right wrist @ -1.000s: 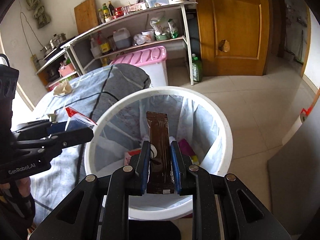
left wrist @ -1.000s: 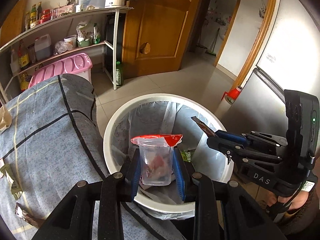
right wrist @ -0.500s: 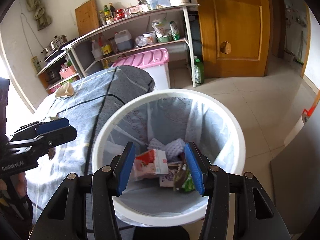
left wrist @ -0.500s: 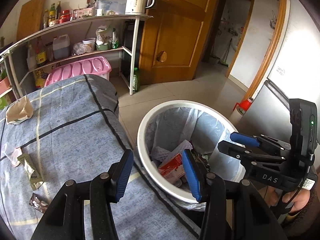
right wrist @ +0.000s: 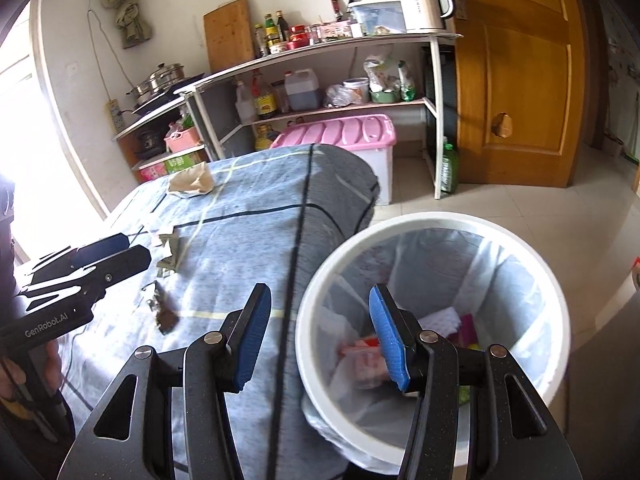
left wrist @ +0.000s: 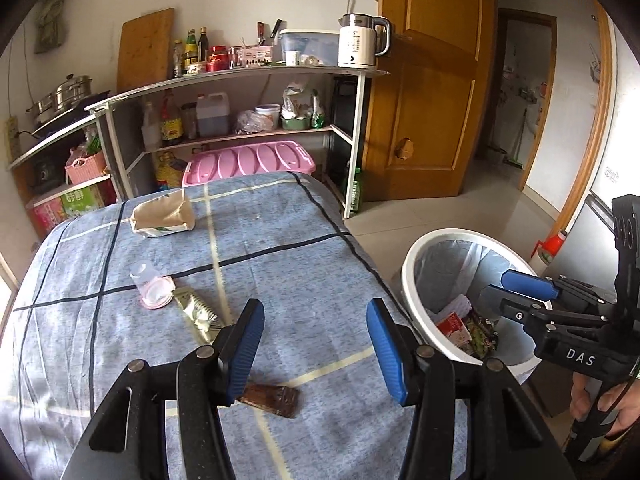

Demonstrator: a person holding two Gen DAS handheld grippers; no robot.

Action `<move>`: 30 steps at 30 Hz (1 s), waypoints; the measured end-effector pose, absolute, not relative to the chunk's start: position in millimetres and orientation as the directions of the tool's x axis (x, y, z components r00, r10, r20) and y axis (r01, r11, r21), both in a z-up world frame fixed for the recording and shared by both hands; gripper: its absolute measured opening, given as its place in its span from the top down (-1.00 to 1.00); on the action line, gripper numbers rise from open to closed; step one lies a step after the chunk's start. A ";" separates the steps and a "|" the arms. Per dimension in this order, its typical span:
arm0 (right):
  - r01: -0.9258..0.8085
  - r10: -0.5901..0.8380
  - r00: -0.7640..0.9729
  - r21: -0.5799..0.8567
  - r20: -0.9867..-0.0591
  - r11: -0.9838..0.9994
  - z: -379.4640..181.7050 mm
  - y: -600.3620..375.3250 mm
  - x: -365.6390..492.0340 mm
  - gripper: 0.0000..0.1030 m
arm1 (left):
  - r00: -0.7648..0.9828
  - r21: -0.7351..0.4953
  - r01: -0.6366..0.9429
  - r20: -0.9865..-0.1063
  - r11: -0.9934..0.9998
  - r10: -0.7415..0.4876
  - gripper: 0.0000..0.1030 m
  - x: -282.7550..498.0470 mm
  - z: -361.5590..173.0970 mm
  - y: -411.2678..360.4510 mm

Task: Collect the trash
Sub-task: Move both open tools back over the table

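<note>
My left gripper (left wrist: 316, 344) is open and empty above the blue checked table (left wrist: 280, 264). A brown wrapper (left wrist: 274, 398) lies just under it, by its left finger. A green sachet (left wrist: 198, 314), a clear cup with a pink lid (left wrist: 150, 288) and a tan bag (left wrist: 162, 216) lie farther back. The white lined bin (left wrist: 420, 256) stands right of the table with trash inside. My right gripper (right wrist: 320, 340) is open and empty over the near left rim of the bin (right wrist: 432, 220); it also shows in the left wrist view (left wrist: 520, 292).
A shelf rack (left wrist: 240, 80) with bottles and a kettle (left wrist: 362, 42) stands behind the table, a pink-lidded box (left wrist: 248, 162) below it. A wooden door (left wrist: 432, 80) is at the back right. A grey fridge side (left wrist: 580, 240) is right of the bin.
Both grippers opened and dropped the plastic bag and the brown bar wrapper into the bin. The left gripper then swung left over the table; the right drew back to the bin's left rim.
</note>
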State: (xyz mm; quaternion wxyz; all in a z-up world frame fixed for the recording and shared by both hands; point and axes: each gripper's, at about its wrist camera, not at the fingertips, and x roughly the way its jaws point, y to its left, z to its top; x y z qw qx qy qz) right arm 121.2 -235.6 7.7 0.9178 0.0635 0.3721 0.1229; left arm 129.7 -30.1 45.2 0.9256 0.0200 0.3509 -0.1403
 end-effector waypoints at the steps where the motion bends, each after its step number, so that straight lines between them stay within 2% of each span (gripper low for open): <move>1: -0.186 0.279 0.690 0.209 -0.668 0.960 7.6 -229.4 122.9 -0.02 | 0.719 -0.065 0.263 -0.653 0.963 -0.240 -0.03 129.0 45.8 -24.1; 12: -0.286 0.344 0.651 0.202 -0.676 0.937 3.6 -162.8 142.2 -0.02 | 0.742 -0.041 0.153 -0.656 0.987 -0.142 -0.03 130.3 40.8 30.5; 23: -0.378 0.390 0.579 0.188 -0.716 0.906 -10.6 -101.6 173.7 -0.02 | 0.721 -0.110 0.055 -0.684 0.992 -0.116 -0.04 155.4 23.9 104.9; 27: -0.425 0.427 0.554 0.198 -0.714 0.883 -15.4 -80.2 186.0 -0.02 | 0.713 -0.121 0.044 -0.692 0.992 -0.116 -0.15 166.0 17.4 121.4; 30: -0.456 0.440 0.529 0.195 -0.726 0.869 -21.8 -65.7 195.0 -0.02 | 0.715 -0.116 0.046 -0.690 0.992 -0.114 -0.15 174.3 13.1 129.9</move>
